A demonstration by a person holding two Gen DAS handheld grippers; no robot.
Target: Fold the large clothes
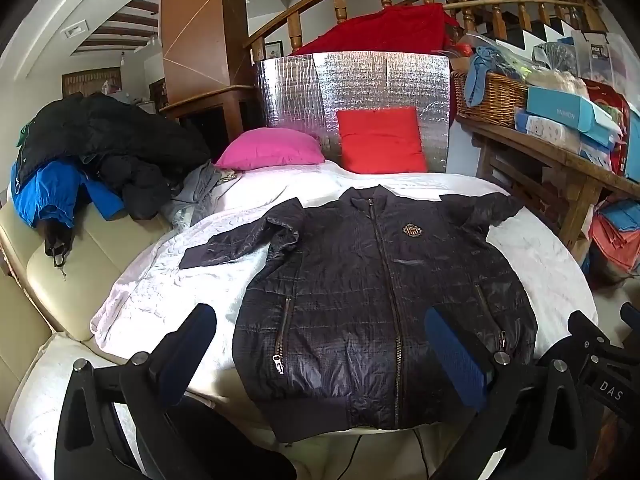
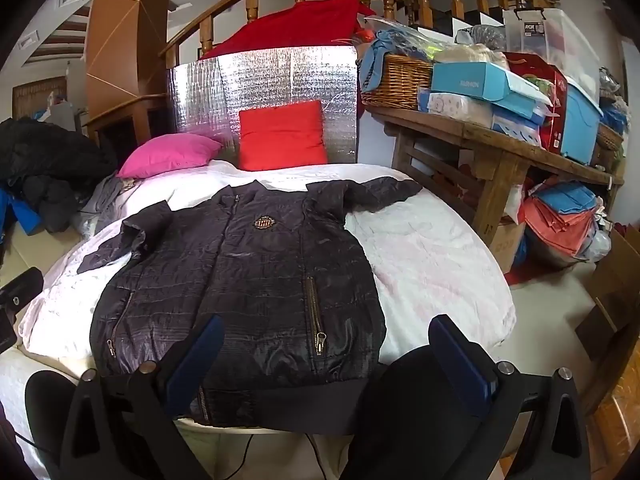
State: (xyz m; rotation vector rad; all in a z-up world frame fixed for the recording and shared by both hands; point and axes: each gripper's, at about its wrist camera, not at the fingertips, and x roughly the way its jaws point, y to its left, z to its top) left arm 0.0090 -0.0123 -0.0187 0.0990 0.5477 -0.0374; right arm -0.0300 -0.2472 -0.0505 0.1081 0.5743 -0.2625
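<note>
White-quilted bed (image 1: 168, 280): fills the space ahead of me. Dark quilted jacket (image 1: 380, 300): laid flat, front up, sleeves out, hem nearest my tools, ready for folding. My left gripper (image 1: 320, 344) and right gripper (image 2: 324, 360): spread wide, empty, above the hem.

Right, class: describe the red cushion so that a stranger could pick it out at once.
Find the white quilted bed with the dark quilted zip jacket spread on it. At its far end stands a silver foil panel. The square red cushion leans upright against it, unlike the pink pillow lying flat beside it.
</note>
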